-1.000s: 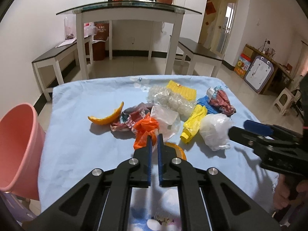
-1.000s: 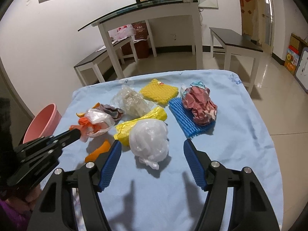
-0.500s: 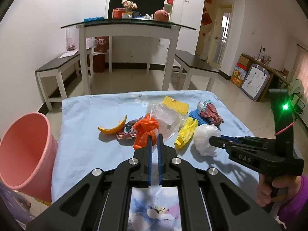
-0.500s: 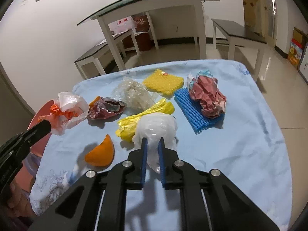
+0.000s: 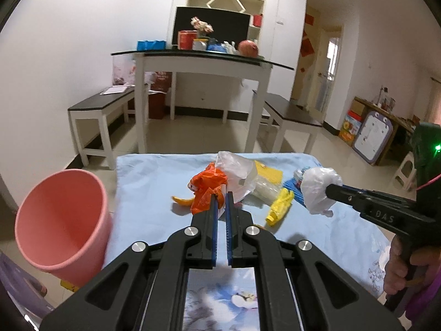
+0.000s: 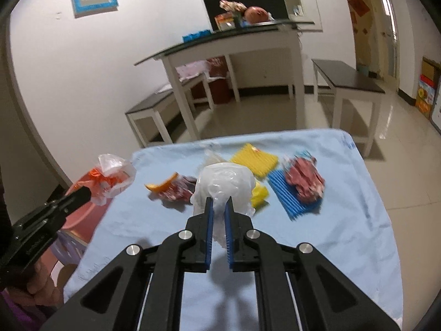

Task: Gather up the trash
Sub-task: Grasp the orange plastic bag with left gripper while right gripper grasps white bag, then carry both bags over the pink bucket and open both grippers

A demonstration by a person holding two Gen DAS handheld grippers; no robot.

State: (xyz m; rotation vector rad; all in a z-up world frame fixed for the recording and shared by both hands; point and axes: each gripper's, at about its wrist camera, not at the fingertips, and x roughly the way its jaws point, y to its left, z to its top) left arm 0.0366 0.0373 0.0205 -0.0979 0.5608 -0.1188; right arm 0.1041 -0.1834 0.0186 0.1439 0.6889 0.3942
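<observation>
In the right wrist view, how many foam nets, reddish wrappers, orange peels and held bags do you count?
Foam nets: 2, yellow foam net and blue foam net.
Reddish wrappers: 2, left wrapper and right wrapper.
Orange peel: 1.
Held bags: 2, white bag in right gripper, orange-and-clear bag in left gripper.
Total: 7.

Even indoor light, soft shadows on the tabletop (image 6: 344,220). Fisheye bends and darkens the edges; the right view is motion-blurred.
</observation>
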